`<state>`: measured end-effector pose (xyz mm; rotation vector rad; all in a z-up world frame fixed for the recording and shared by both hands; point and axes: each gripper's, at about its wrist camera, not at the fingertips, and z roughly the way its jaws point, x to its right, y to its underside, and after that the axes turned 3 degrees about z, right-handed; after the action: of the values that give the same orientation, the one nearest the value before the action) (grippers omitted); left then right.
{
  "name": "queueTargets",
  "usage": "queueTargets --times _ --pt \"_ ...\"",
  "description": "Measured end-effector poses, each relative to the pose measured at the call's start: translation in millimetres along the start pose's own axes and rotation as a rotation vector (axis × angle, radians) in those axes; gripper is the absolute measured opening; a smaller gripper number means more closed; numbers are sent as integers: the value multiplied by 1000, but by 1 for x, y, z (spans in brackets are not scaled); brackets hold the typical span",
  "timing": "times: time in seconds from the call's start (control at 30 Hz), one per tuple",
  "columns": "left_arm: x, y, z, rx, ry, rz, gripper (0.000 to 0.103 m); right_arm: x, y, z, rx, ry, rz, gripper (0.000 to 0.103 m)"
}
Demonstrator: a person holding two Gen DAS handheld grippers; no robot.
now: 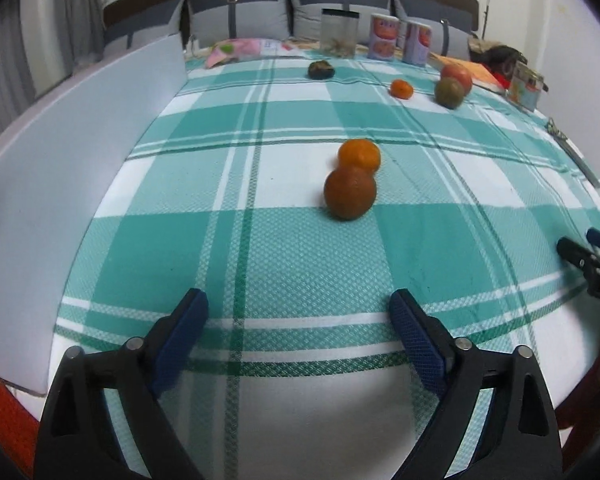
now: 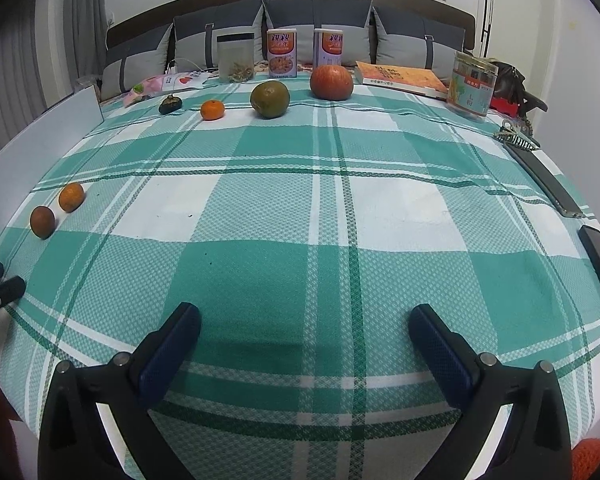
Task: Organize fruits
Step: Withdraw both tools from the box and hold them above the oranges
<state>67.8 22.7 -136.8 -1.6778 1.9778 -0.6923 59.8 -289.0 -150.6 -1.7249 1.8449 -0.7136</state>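
Two fruits sit touching on the checked cloth: a brown-orange fruit in front and an orange tangerine behind it. Farther back, in a row, are a dark small fruit, a small tangerine, a green-brown fruit and a red apple. My left gripper is open and empty, short of the two near fruits. My right gripper is open and empty over the cloth's middle.
A white board stands along the table's left side. At the back stand a clear jar, two cans and a labelled tub, with a book. A phone and keys lie on the right edge.
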Motion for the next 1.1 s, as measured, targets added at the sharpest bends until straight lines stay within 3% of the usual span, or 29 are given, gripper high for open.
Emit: queueTargets --times 1.1 --pt "0 1 2 5 5 25 98 1 0 0 2 -3 -3 103"
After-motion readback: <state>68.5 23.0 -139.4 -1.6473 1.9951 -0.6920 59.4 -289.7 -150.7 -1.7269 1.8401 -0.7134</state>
